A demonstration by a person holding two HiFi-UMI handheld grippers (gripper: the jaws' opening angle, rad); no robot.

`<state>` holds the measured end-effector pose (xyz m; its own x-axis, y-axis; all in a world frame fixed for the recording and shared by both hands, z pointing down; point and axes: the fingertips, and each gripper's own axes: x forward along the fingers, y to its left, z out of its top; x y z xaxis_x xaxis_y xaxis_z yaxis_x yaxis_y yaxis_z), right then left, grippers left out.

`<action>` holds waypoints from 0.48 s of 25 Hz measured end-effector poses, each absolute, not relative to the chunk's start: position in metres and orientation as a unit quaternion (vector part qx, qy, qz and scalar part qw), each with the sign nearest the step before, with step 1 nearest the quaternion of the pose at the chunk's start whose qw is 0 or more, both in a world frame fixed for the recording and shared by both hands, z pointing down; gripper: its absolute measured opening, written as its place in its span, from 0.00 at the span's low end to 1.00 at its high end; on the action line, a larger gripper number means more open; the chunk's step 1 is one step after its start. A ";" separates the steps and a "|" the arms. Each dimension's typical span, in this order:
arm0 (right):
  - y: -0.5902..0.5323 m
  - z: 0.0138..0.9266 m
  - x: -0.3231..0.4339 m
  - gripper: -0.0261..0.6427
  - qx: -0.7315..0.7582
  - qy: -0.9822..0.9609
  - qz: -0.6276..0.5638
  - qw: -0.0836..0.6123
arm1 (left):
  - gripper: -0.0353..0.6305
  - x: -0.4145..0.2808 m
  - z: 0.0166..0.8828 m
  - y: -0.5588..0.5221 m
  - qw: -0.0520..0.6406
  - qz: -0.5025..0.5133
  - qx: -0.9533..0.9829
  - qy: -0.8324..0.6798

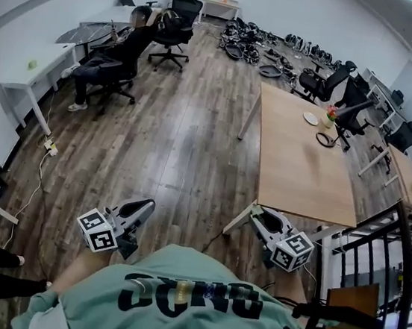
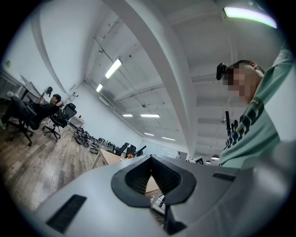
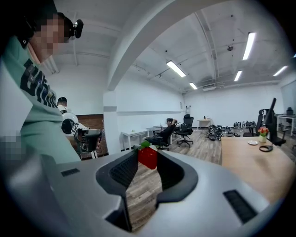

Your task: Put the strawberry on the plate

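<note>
Strawberry (image 3: 148, 158) gripped by right gripper (image 3: 147, 154) jaws; left gripper (image 2: 151, 160) jaws closed, empty. Grip to be held steady to far plate (image 1: 311, 118).

Left tongs (image 1: 145, 205), right tongs (image 1: 258, 213) held low; plate (image 1: 311, 118) on wooden table (image 1: 296, 164) beyond.

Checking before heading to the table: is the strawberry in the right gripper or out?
In. The strawberry is pinched between the jaw tips of the right gripper, as its own view shows.
</note>
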<state>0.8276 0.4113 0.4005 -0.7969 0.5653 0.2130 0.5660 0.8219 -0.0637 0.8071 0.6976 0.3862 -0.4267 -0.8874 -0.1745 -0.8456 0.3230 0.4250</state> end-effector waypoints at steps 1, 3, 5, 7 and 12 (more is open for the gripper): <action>0.414 0.401 0.826 0.24 -0.302 -0.947 0.001 0.113 | 0.06 0.807 0.388 0.700 0.047 -0.234 0.532 -0.812; 0.419 0.402 0.822 0.24 -0.308 -0.944 0.006 0.117 | 0.06 0.805 0.390 0.702 0.051 -0.237 0.529 -0.813; 0.420 0.403 0.818 0.24 -0.311 -0.943 0.012 0.120 | 0.06 0.803 0.392 0.703 0.054 -0.239 0.526 -0.814; 0.419 0.404 0.813 0.24 -0.312 -0.942 0.021 0.119 | 0.06 0.799 0.394 0.702 0.057 -0.241 0.524 -0.815; 0.409 0.412 0.801 0.24 -0.313 -0.942 0.047 0.115 | 0.06 0.790 0.397 0.692 0.068 -0.236 0.525 -0.815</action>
